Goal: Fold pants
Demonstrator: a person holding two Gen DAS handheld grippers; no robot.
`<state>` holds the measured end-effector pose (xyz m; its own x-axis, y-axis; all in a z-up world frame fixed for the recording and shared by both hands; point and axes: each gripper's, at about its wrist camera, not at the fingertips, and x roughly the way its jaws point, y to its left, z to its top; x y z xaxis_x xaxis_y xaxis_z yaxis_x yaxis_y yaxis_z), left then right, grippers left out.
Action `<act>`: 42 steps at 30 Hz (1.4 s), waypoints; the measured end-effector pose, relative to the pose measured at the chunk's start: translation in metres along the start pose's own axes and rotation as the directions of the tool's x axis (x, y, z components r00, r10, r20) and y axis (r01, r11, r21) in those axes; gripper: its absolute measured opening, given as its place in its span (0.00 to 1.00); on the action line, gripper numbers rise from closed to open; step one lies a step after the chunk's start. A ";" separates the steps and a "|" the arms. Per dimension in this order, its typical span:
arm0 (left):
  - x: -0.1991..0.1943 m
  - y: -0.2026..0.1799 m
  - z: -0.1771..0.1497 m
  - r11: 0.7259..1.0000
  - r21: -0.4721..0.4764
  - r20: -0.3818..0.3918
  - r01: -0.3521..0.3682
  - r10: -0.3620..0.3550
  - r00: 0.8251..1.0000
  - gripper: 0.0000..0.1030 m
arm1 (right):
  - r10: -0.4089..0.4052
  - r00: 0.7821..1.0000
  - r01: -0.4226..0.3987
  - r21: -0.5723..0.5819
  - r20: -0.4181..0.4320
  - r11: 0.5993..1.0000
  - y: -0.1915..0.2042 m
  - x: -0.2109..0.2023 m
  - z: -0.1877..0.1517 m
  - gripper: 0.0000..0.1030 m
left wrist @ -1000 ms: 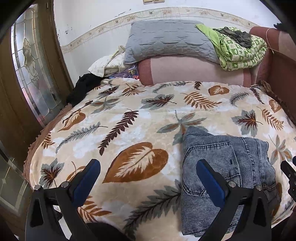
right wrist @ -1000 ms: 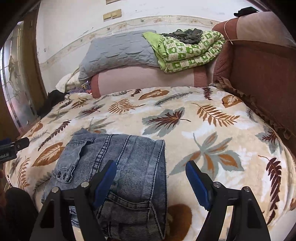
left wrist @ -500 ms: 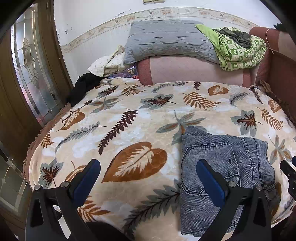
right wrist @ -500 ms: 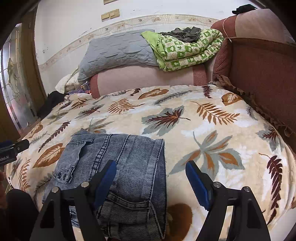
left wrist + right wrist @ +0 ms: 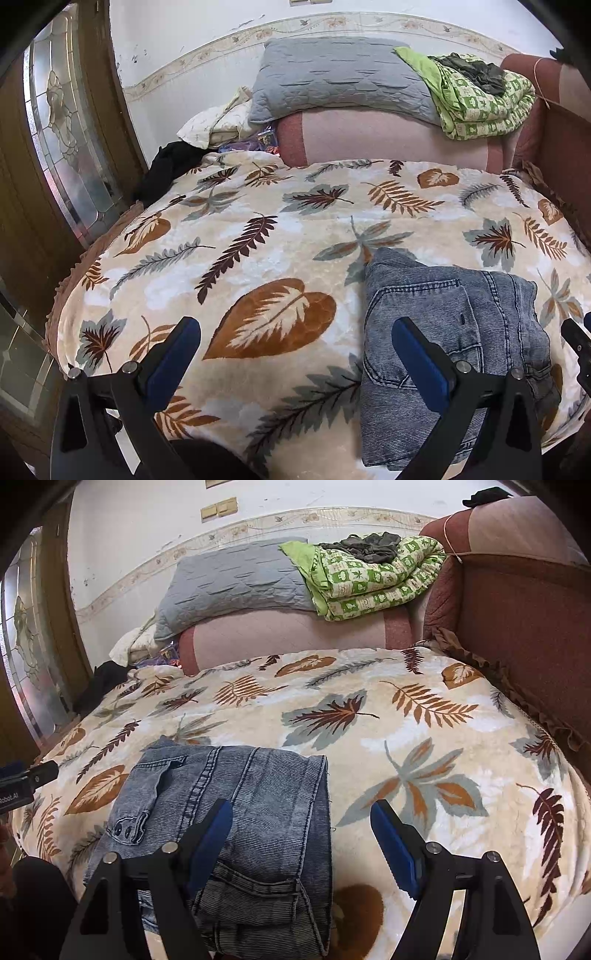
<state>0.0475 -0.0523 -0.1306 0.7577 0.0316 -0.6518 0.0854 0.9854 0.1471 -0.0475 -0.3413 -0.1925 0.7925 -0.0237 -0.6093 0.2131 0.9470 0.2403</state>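
Nothing moved, folded jeans (image 5: 236, 812) under wide-open right hand-held gripper (image 5: 301, 834), beside wide-open left hand-held gripper (image 5: 295, 350), neither touching

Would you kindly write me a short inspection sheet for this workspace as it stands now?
Surface: leaf-print blanket spread over a bed.
Job's things: jeans folded into a compact stack near the front edge.
Clutter: grey pillow, green quilt, dark garment at the far side.
Grippers: left gripper and right gripper open, holding nothing.
Cables: nothing seen.
Surroundings: glass-panelled door, white wall, red sofa arm.
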 end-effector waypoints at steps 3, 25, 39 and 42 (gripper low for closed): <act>0.000 0.000 0.000 1.000 -0.003 -0.001 0.002 -0.002 1.000 1.00 | -0.001 1.000 0.001 0.000 0.000 1.000 0.000 0.000 0.000 0.78; 0.000 -0.002 0.000 1.000 -0.009 -0.007 0.002 -0.002 1.000 1.00 | 0.004 1.000 -0.004 -0.004 -0.001 1.000 0.003 0.000 0.000 0.78; 0.000 -0.001 -0.001 1.000 -0.012 -0.005 -0.015 0.015 1.000 1.00 | 0.005 1.000 -0.005 -0.013 -0.005 1.000 0.005 0.001 -0.001 0.78; 0.000 0.000 0.000 1.000 -0.021 -0.005 -0.007 0.007 1.000 1.00 | 0.005 1.000 -0.005 -0.014 -0.006 1.000 0.005 0.001 -0.001 0.78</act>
<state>0.0474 -0.0522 -0.1311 0.7548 0.0397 -0.6547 0.0664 0.9884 0.1365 -0.0459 -0.3367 -0.1930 0.7902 -0.0168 -0.6126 0.2009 0.9515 0.2331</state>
